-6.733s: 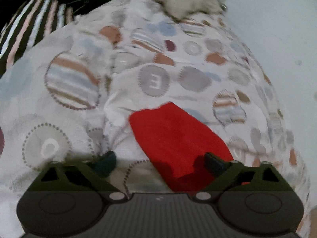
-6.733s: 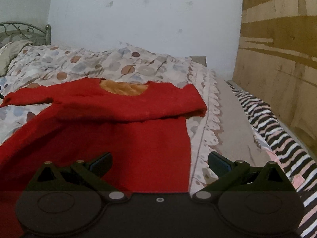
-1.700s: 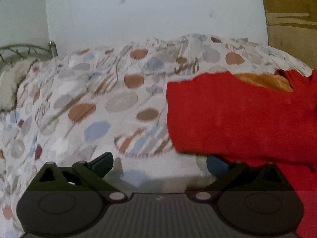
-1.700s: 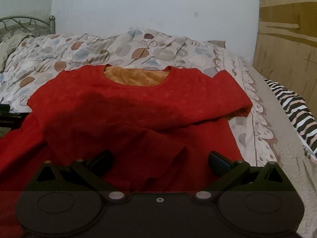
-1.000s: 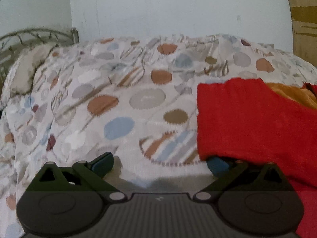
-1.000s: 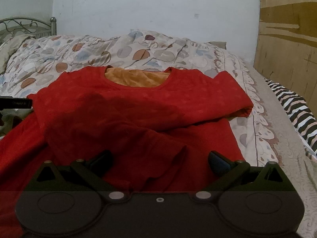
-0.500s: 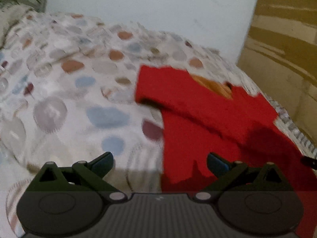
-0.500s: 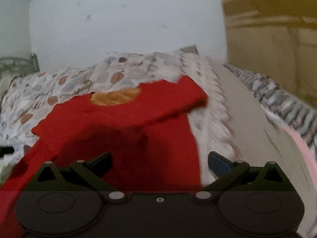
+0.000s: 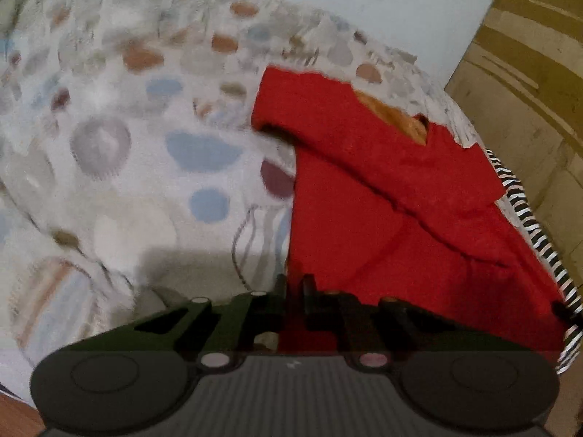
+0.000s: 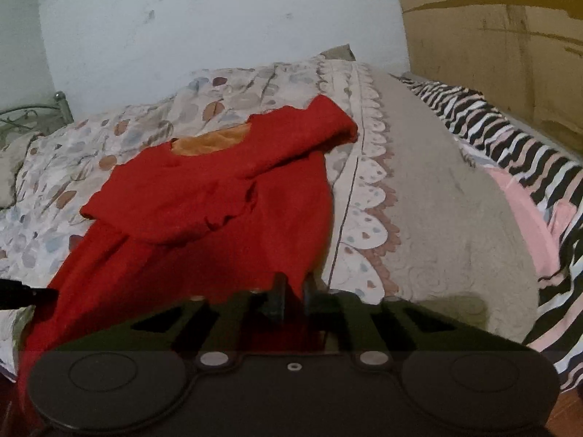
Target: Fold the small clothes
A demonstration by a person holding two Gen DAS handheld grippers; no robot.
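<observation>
A red sweater (image 9: 382, 182) (image 10: 204, 196) with an orange lining at the neck (image 10: 211, 142) lies flat on the bed, both sleeves folded across its chest. My left gripper (image 9: 294, 287) is at the sweater's near left hem corner, its jaws closing tight with red cloth pinched between the pads. My right gripper (image 10: 291, 291) is at the near right hem corner, its jaws likewise closing on the red fabric. The left gripper's dark tip (image 10: 22, 293) shows at the left edge of the right wrist view.
The sweater rests on a spotted duvet (image 9: 127, 145). A zebra-striped blanket (image 10: 510, 138) and pink cloth (image 10: 528, 211) lie along the bed's right side by a wooden panel (image 10: 492, 36). A white wall (image 10: 218, 18) and metal bedhead (image 10: 32, 113) stand behind.
Both grippers drew back to the sweater's near hem, one at each corner, and went from wide open to shut on the red cloth.
</observation>
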